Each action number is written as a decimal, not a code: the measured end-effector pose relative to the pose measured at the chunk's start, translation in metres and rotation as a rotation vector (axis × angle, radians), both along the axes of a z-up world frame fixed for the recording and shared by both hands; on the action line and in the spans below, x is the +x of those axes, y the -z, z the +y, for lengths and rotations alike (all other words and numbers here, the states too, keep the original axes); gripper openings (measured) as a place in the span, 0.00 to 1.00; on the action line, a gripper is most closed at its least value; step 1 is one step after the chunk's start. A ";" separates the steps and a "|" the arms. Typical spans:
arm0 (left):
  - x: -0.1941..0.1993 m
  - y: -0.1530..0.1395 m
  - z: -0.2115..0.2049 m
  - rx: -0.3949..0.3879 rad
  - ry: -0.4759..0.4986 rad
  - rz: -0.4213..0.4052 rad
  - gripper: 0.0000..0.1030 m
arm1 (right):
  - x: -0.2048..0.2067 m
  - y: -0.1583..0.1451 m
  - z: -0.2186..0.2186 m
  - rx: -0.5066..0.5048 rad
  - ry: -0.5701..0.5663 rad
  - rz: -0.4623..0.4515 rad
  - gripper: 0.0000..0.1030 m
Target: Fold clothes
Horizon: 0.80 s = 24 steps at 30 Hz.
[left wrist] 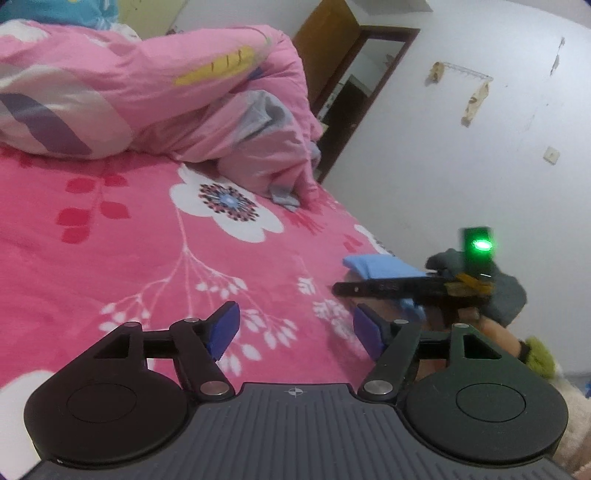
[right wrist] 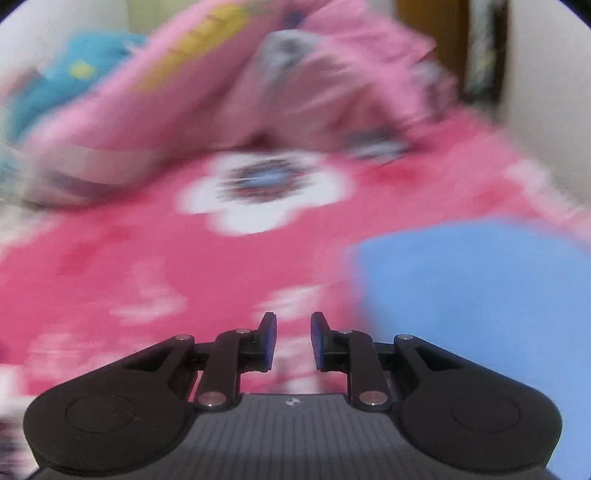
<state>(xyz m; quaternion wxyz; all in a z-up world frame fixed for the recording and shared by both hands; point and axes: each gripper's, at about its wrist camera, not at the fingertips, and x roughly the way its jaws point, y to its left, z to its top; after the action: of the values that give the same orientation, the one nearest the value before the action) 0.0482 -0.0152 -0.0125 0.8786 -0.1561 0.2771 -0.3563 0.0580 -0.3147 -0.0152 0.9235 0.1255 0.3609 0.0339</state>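
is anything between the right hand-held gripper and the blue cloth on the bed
Nothing visible. The right hand-held gripper is open and empty over the pink floral bedsheet; the folded light blue cloth lies just to its right, with only bare sheet between.

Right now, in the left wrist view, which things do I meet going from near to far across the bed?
Left claw → blue folded cloth → big white flower print on the bed cover → heaped pink quilt → blue item at the top edge.
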 end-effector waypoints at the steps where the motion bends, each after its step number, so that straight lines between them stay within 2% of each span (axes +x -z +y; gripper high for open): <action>1: -0.002 -0.001 0.001 0.001 -0.009 -0.007 0.70 | -0.008 -0.002 0.002 0.050 -0.009 -0.019 0.25; 3: -0.006 -0.005 0.003 -0.007 -0.017 -0.010 0.75 | -0.028 -0.008 0.000 0.095 0.031 -0.030 0.31; 5: -0.010 -0.009 0.003 -0.014 -0.012 -0.016 0.79 | -0.051 -0.017 -0.004 0.083 0.077 -0.040 0.42; 6: -0.013 -0.012 0.002 -0.014 -0.012 -0.027 0.81 | -0.061 -0.021 -0.005 0.071 0.093 -0.047 0.42; 7: -0.018 -0.014 0.001 -0.014 -0.015 -0.042 0.90 | -0.075 -0.027 -0.007 0.050 0.110 -0.056 0.45; 8: -0.022 -0.017 0.000 -0.014 -0.018 -0.056 0.98 | -0.090 -0.033 -0.008 0.028 0.128 -0.067 0.54; 9: -0.027 -0.020 -0.002 -0.015 -0.023 -0.072 0.99 | -0.106 -0.038 -0.009 0.009 0.146 -0.079 0.58; 11: -0.036 -0.024 -0.006 -0.016 -0.027 -0.088 1.00 | -0.134 -0.048 -0.010 -0.019 0.187 -0.101 0.68; 15: -0.050 -0.028 -0.017 -0.003 -0.019 -0.064 1.00 | -0.184 -0.055 -0.011 -0.045 0.288 -0.103 0.75; 18: -0.059 -0.030 -0.024 0.007 -0.012 -0.042 1.00 | -0.212 -0.053 -0.010 -0.057 0.347 -0.088 0.85; 20: -0.067 -0.032 -0.028 0.017 -0.008 -0.037 1.00 | -0.231 -0.054 -0.009 -0.043 0.364 -0.112 0.99; 24: -0.083 -0.037 -0.038 0.086 -0.018 -0.050 1.00 | -0.257 -0.059 -0.005 -0.009 0.368 -0.153 1.00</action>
<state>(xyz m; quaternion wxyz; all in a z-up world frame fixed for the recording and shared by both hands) -0.0344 -0.0533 0.0246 0.8944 -0.1116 0.2686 -0.3399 -0.1990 -0.3194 0.0441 0.9395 0.1821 0.2607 -0.1275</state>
